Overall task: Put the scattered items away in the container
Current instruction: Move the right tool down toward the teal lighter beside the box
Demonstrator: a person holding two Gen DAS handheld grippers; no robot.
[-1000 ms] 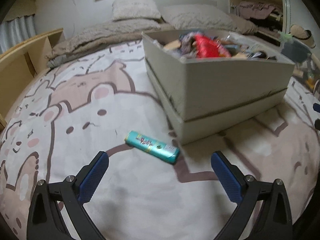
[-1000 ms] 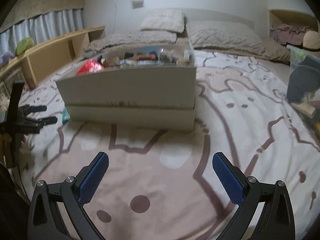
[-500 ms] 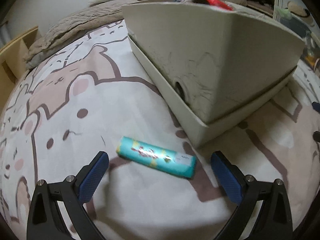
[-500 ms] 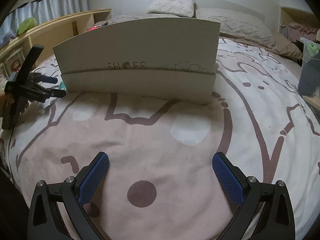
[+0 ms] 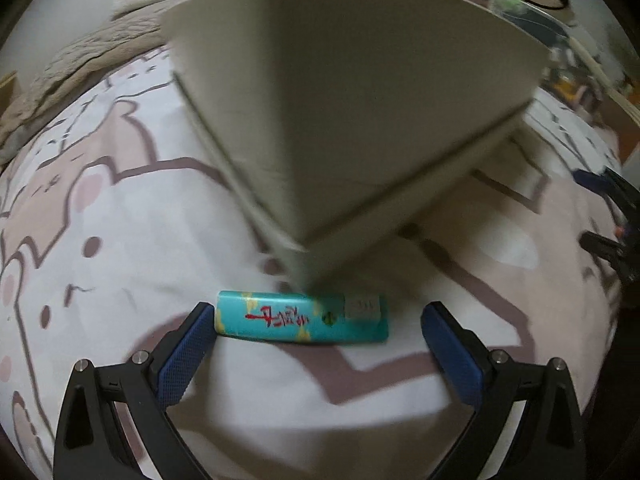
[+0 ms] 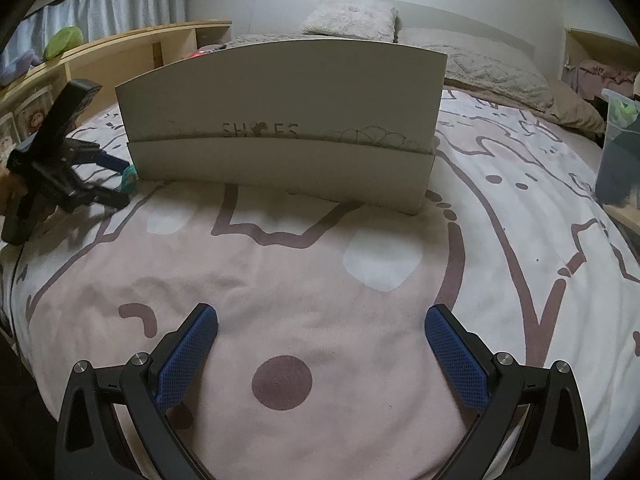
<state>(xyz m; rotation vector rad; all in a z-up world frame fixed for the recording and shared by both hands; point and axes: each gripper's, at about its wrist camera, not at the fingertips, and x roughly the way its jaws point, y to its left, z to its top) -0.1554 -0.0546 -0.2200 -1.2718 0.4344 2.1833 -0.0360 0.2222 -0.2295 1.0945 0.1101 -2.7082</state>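
Teal snack packet (image 5: 302,317) lies flat on the bear-print bedspread (image 5: 100,220), crosswise, just in front of the near corner of the beige shoe box (image 5: 352,92). Left gripper (image 5: 318,330) is spread wide and holds nothing; the packet sits between its blue pads, its left end at or touching the left pad (image 5: 188,350), its right end apart from the right pad. Right gripper (image 6: 320,334) is likewise wide open and empty, low over the bedspread, facing the long side of the box marked "SHOES". Pillows (image 6: 352,16) lie beyond the box.
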